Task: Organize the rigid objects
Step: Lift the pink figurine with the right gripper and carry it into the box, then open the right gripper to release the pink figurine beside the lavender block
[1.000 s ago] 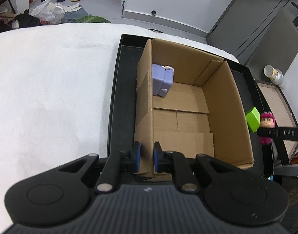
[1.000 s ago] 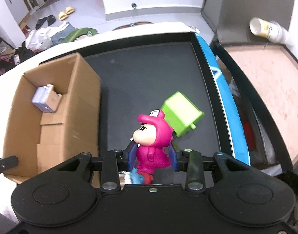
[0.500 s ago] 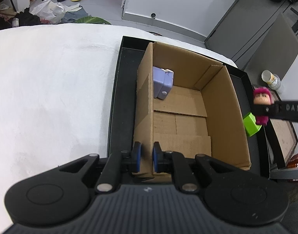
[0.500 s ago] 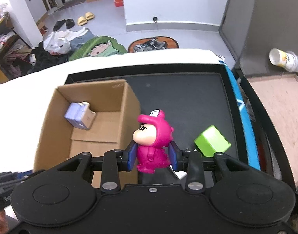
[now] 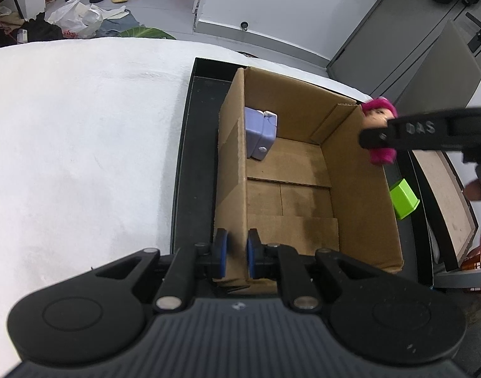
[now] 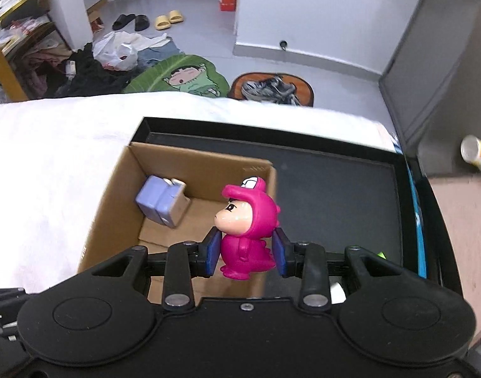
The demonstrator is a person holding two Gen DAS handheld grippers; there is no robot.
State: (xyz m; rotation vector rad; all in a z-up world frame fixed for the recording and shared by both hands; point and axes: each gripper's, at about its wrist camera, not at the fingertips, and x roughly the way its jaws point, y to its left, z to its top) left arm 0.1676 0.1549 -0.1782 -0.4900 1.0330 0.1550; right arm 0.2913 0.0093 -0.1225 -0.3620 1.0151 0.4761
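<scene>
Item, pink figurine (image 6: pixel 248 231): since a second ago the right gripper (image 6: pixel 245 253) has carried it off the black tray (image 6: pixel 335 189), away from the green block (image 5: pixel 403 199), to the right-hand wall of the cardboard box (image 5: pixel 360 189), jaws pinching its body upright. Item, left gripper (image 5: pixel 235 253): unmoved, jaws pressed onto the box's near left wall, steadying it; a lilac block (image 5: pixel 260 132) leans in the far left corner. Advice: bring the figurine fully over the open floor, lower it clear of the rim, then release, keeping the left hold firm.
</scene>
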